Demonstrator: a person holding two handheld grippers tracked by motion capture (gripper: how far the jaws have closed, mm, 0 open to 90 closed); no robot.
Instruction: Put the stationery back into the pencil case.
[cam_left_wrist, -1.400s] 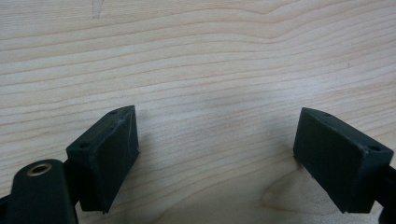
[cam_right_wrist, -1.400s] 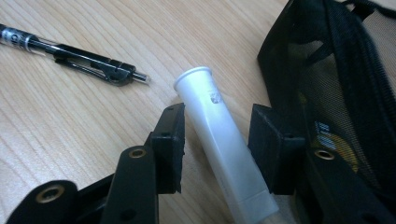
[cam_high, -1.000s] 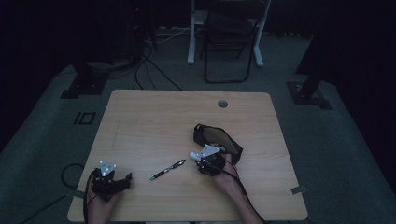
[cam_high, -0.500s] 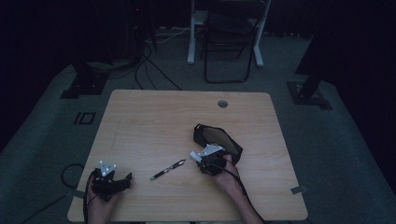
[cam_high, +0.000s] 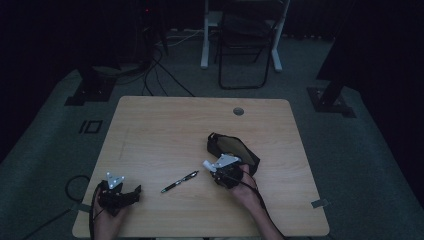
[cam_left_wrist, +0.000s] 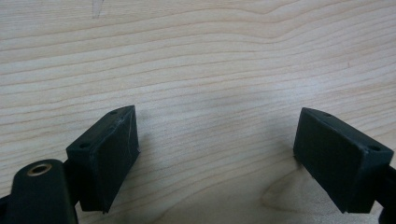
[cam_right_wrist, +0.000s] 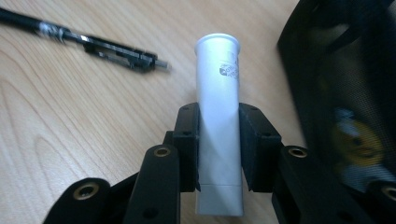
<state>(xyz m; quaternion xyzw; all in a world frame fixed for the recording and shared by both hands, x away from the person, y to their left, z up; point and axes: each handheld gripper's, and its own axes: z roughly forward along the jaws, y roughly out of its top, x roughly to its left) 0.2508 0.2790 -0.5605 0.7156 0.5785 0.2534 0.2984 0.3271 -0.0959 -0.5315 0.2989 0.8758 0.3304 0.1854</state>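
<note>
The right tool (cam_right_wrist: 218, 140), jaws just closed, pinches the white plastic tube (cam_right_wrist: 218, 116) beside the black mesh pouch (cam_right_wrist: 345, 93), packing seemingly unfinished: the black pen (cam_high: 179, 181) lies on the wooden table (cam_high: 165, 130), left tool (cam_left_wrist: 217, 154) spread and empty.

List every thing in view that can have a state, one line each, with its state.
White plastic tube: clamped between the right claw's pads, the jaws having just been closing; lying along the table.
Right claw: shut on the tube.
Left claw: open, nothing between its jaws, over bare wood.
Black mesh pouch: open, something yellow inside.
Black pen: lying loose on the wooden table, untouched.
</note>
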